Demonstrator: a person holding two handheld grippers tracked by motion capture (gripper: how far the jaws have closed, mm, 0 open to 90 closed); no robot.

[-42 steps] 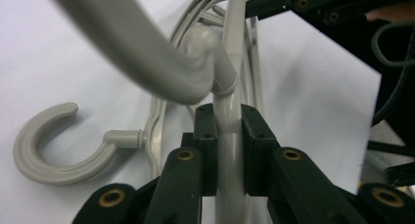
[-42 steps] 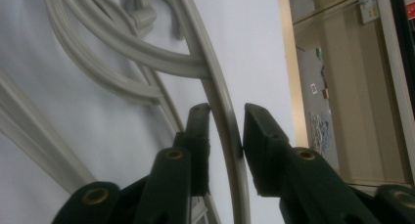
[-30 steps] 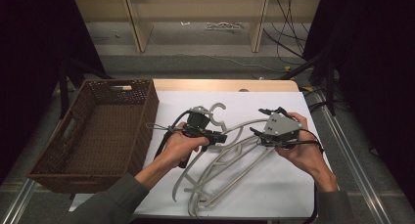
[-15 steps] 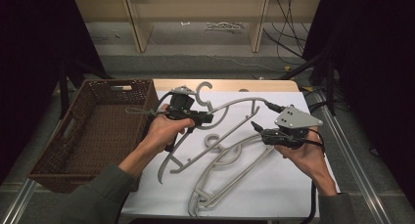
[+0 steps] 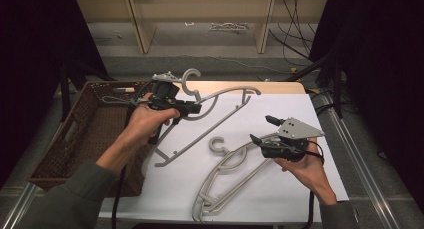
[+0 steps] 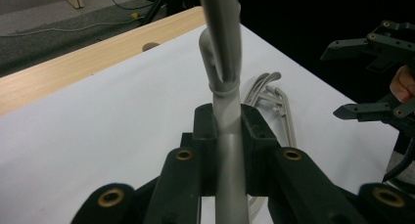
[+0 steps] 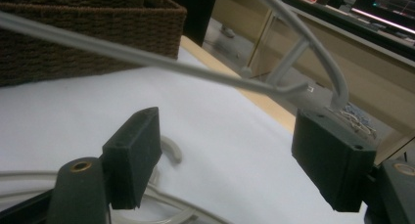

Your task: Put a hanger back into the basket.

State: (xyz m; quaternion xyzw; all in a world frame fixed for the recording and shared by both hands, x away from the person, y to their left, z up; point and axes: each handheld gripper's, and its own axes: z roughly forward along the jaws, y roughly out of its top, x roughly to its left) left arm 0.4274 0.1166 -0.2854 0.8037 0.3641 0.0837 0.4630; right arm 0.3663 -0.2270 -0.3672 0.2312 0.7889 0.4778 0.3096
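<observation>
High view: left gripper [image 5: 192, 109] is lifted off the table near the wicker basket [image 5: 75, 139], jaws pinched tight on a grey plastic hanger [image 5: 220, 101]. Hanger's long axis runs diagonal, low end by the person's left forearm, high end toward the table's far right; its hook [image 5: 189, 81] sticks up just behind the gripper. The lower bar's near end sits close to the white table cover [image 5: 300, 189], touching or not, can't tell. Basket lies to the left of the held hanger, just beside the left hand, well apart from the right one. Left arm is clearly the nearer one for a drop into the basket. Right gripper [image 5: 262, 129] hovers low at the right, jaws have just been opening and now stand wide, nothing between them. Remaining hangers [image 5: 225, 179] lie in a stack on the cover, hook end pointing at the right gripper's tips, just ahead of them.

Left gripper view: black pads clamp the hanger's neck [image 6: 227, 136] from both sides, stem rising straight up out of the grip. Stack of hangers [image 6: 274, 94] lies flat beyond, right gripper [image 6: 364, 75] farther off with jaws spread.

Right gripper view: own jaws spread wide, empty gap. Lifted hanger's bar [image 7: 147, 57] crosses overhead, apart from the pads. Hook of the top stacked hanger [image 7: 169, 153] lies on the cover just below and between the jaws, basket wall [image 7: 83, 33] behind.
</observation>
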